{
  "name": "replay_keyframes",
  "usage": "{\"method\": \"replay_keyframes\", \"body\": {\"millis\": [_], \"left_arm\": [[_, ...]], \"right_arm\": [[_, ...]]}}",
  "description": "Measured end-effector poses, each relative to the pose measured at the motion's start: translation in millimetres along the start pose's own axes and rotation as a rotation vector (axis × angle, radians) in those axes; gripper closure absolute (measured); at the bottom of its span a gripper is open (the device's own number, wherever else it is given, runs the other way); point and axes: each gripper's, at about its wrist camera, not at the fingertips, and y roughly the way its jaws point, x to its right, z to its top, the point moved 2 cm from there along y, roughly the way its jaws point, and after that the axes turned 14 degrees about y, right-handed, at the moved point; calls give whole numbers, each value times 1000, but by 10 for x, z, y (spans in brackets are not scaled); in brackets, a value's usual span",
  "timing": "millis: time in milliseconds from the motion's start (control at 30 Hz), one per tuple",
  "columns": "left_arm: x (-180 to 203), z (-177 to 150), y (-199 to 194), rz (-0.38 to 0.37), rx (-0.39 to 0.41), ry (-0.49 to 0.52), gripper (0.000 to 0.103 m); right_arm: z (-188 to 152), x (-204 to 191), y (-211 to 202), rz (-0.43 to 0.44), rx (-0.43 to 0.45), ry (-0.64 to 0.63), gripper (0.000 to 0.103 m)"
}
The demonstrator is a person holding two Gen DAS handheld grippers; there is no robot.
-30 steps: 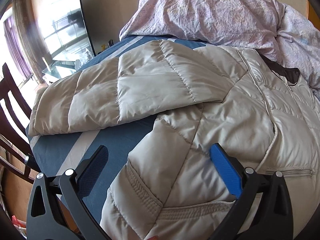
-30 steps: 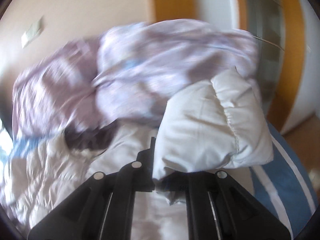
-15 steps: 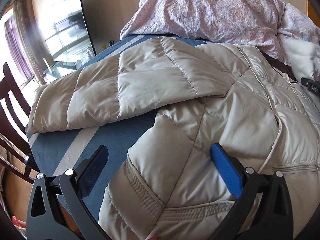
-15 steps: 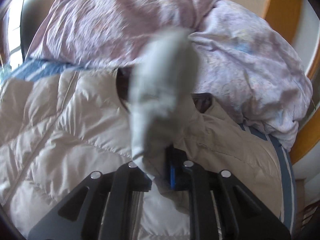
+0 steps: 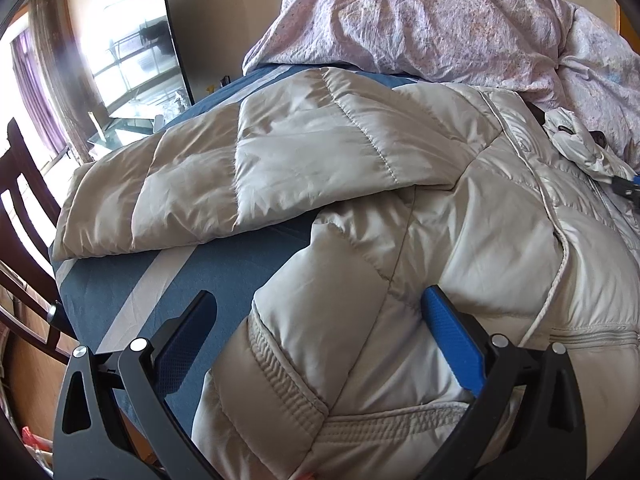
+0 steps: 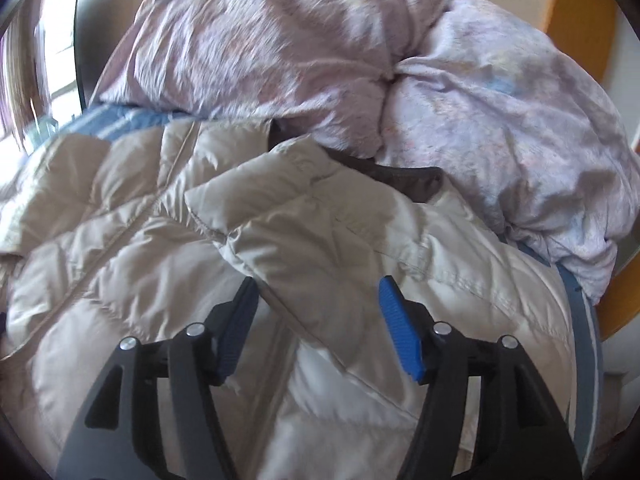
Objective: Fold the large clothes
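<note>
A beige quilted puffer jacket (image 5: 460,216) lies spread on a bed with a blue striped sheet (image 5: 168,280). Its left sleeve (image 5: 248,164) lies out to the left. My left gripper (image 5: 320,312) is open, its jaws standing wide over the jacket's lower hem corner. In the right wrist view the jacket's right sleeve (image 6: 320,220) lies folded across the jacket body (image 6: 100,240). My right gripper (image 6: 318,296) is open, with the sleeve end lying between the blue pads and not pinched. The right gripper also shows at the far right of the left wrist view (image 5: 624,186).
A crumpled lilac duvet (image 5: 440,16) is piled at the head of the bed, also in the right wrist view (image 6: 460,80). A dark wooden chair (image 5: 24,208) stands at the bed's left edge. A glass panel and window (image 5: 128,40) are behind it. Orange wood (image 6: 576,20) is at right.
My right gripper carried the right sleeve over the jacket body, laid it down and opened, letting it go. My left gripper stayed open in place.
</note>
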Motion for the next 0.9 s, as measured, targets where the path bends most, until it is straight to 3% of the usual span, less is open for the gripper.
{"method": "replay_keyframes", "body": {"millis": [167, 233, 300, 367, 433, 567, 733, 767, 833, 900], "left_arm": [[6, -5, -13, 6, -3, -3, 1], [-2, 0, -20, 1, -10, -7, 1], [-23, -12, -28, -12, -10, -17, 1], [-45, -32, -27, -27, -12, -29, 1], [-66, -40, -25, -41, -18, -44, 1], [-61, -38, -28, -36, -27, -47, 1], [-8, 20, -73, -23, -33, -16, 1], [-1, 32, -86, -21, -31, -10, 1], [1, 52, -101, -24, -29, -9, 1], [13, 90, -129, -37, -22, -15, 1]], "right_arm": [[102, 587, -211, -51, 73, 195, 41], [180, 794, -104, -93, 62, 255, 57], [267, 971, 31, -151, 54, 289, 65], [336, 1109, 188, -180, 54, 315, 68], [386, 1152, 358, -135, 26, 337, 68], [544, 844, 586, -14, -27, 285, 68], [626, 356, 867, -86, -72, 87, 68], [601, 295, 875, -78, -78, 60, 69], [513, 217, 849, -21, -96, 15, 81], [405, 157, 796, -2, -108, -44, 81]]}}
